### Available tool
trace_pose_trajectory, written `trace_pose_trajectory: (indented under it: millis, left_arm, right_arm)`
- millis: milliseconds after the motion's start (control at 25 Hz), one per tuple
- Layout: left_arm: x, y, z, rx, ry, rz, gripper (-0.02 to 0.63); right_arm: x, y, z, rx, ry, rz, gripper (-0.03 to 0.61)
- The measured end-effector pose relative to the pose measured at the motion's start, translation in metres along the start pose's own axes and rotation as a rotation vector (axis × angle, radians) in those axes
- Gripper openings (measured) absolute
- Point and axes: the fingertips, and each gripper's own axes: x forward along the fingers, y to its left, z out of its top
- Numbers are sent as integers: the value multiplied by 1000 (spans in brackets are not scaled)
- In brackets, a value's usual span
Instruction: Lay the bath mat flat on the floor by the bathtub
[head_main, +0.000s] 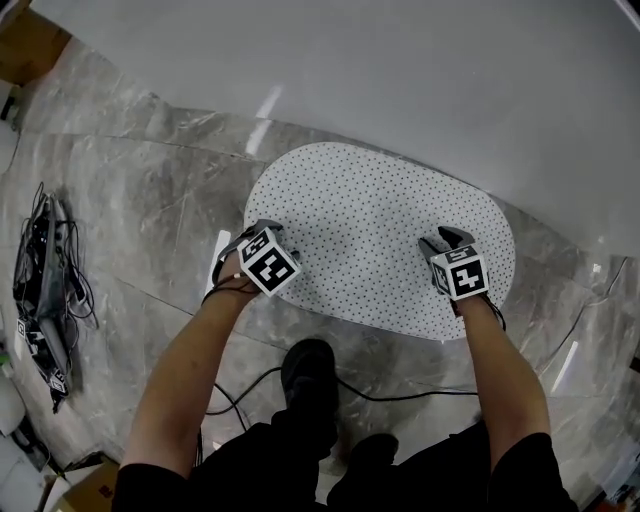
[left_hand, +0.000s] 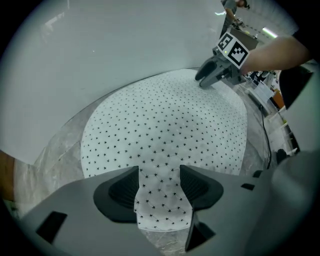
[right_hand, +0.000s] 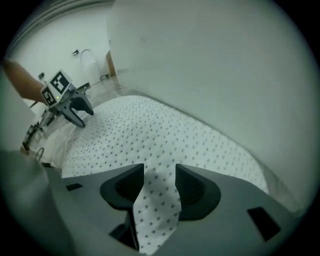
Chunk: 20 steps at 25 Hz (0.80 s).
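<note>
The left claw (left_hand: 159, 175) and right claw (right_hand: 160, 172) each have their 2 jaws apart, straddling the near rim of the bath mat (head_main: 380, 230) without pinching it. The mat is a thin white oval speckled with tiny dark stars. It lies flat on the glossy, grey-veined marble floor (head_main: 150, 210), just beside the smooth white bathtub (head_main: 400, 70).

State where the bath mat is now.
Head view, centre: the bath mat lies on the floor beside the bathtub, left gripper and right gripper at its near edge.
</note>
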Motion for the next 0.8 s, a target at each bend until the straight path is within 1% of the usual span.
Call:
trace_pose_trajectory:
  millis: [40,120,160,240,280,360,400,440,480,520,560,640,720,760,800]
  left_arm:
    - [-1,1,0,-1,0,5,270]
    - [-5,0,2,-20,-9,1,268]
    - [-7,-3,6,-40,-23,-13,267]
    - [-16,-11,17,-89,-80,-48,253]
    - [-23,-14,24,-115,-120,-65,231]
    - [-44,-18,41,-165,-190,-95,153]
    - [-56,-17,52,-189,-216,-106,107]
    - [-68,-17,63,-208,-240,-114,75]
    - [-80,-17,76,-219,-263,-118,65]
    - [-91,-18,88,-216,-289,-119,47]
    - [-104,-22,101,-194,-315,-115,34]
    - [-132,-34,125,-98,-370,-87,14]
    - [-166,-42,142,-7,-399,-42,11]
    - [-183,-44,146,7,-398,-23,11]
    - [-200,-44,148,-2,-386,-7,11]
  right_arm:
    - [0,5,-10,30,1,10,212]
    - [-2,11,-20,33,-8,5,204]
    - [-4,14,-20,38,-16,7,184]
    - [-14,18,-16,73,-51,20,158]
    - [-22,21,-13,85,-71,24,129]
    - [-40,23,-2,74,-106,25,103]
    - [-51,22,7,64,-127,23,92]
    - [-62,20,17,61,-151,21,78]
    - [-73,17,27,68,-176,19,66]
    - [-85,14,36,81,-201,16,58]
    - [-97,11,43,99,-224,12,46]
    - [-126,7,56,137,-267,8,23]
    - [-162,10,71,182,-312,25,17]
    - [-182,15,79,206,-334,41,17]
    - [-204,20,86,225,-353,59,15]
